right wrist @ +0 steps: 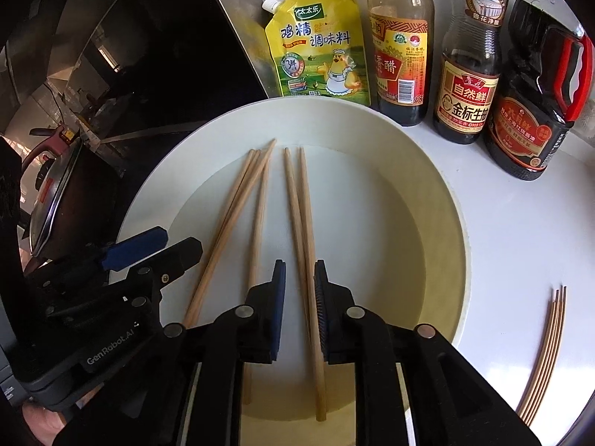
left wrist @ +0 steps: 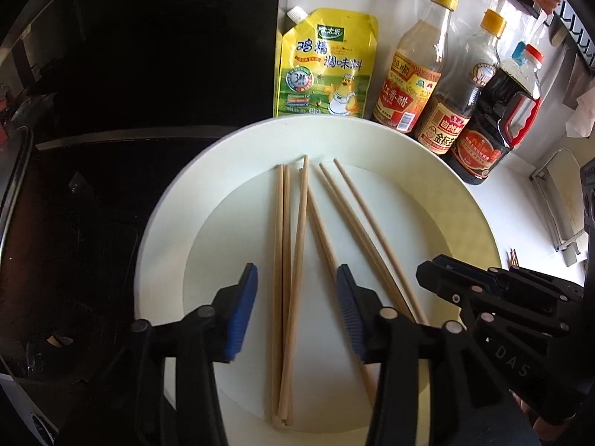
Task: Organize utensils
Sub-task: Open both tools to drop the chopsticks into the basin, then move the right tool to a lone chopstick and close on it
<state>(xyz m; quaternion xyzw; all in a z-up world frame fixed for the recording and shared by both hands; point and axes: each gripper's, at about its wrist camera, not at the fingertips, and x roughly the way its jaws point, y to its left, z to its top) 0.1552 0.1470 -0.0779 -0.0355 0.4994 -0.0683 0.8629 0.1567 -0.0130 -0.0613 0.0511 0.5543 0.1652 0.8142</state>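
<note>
Lying loose, pale wooden chopsticks [left wrist: 282, 278] fill plate [left wrist: 156, 260].

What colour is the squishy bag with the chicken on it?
Yellow, with a white spout cap. The seasoning pouch shows best in the right wrist view.

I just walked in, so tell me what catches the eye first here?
A big white plate fills the middle, with loose wooden chopsticks lying in it. Behind it stand a yellow pouch and three sauce bottles. The right gripper straddles two chopsticks; the left gripper hangs open over three.
</note>
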